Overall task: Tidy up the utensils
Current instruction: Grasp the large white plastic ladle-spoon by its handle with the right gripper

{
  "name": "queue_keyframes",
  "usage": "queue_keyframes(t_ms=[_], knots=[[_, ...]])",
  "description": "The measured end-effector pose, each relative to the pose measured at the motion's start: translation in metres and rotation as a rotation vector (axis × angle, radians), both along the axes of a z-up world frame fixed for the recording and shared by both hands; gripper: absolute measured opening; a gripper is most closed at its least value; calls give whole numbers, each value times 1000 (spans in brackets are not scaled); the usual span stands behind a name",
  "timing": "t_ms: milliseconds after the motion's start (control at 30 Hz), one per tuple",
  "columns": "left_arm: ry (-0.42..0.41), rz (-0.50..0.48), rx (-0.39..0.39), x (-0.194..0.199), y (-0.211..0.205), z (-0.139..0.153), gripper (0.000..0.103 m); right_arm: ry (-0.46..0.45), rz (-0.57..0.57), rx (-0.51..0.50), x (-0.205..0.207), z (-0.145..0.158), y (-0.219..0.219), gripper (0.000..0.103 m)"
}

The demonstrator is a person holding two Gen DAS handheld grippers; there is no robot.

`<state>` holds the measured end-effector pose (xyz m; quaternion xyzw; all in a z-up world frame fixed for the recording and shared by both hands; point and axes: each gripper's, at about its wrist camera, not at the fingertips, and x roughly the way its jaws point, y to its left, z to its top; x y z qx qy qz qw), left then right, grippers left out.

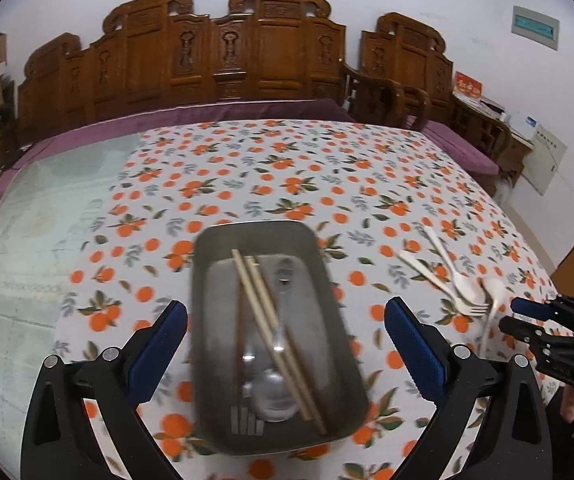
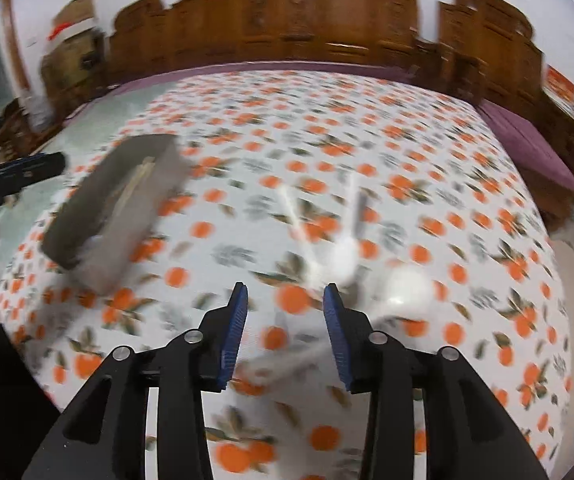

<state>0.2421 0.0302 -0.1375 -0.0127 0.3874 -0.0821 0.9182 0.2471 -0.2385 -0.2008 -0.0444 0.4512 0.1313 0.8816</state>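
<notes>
Left gripper (image 1: 286, 322): jaws wide apart, straddling the metal tray (image 1: 207, 320), gripping nothing.
Tray contents: wooden chopsticks (image 1: 271, 332), metal spoon (image 1: 275, 392), metal fork (image 1: 247, 420).
Tablecloth (image 1: 247, 168), right of tray: three white plastic utensils (image 1: 455, 284), loose.
Right gripper (image 2: 285, 294): jaws partly open, empty, just beside the white utensils.

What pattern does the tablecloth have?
The tablecloth is white with oranges and green leaves; the left wrist view shows it best.
</notes>
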Motion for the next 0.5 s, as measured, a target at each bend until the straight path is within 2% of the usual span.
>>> queue_keyframes(t_ms=[233,500], knots=[[-18,-19,-30,-3,-26,-5,95,56,-114,4,9,-30,-29,42],[-8,-68,-22,-6,-58,-14,95,77,-183,22,22,-45,-34,42]])
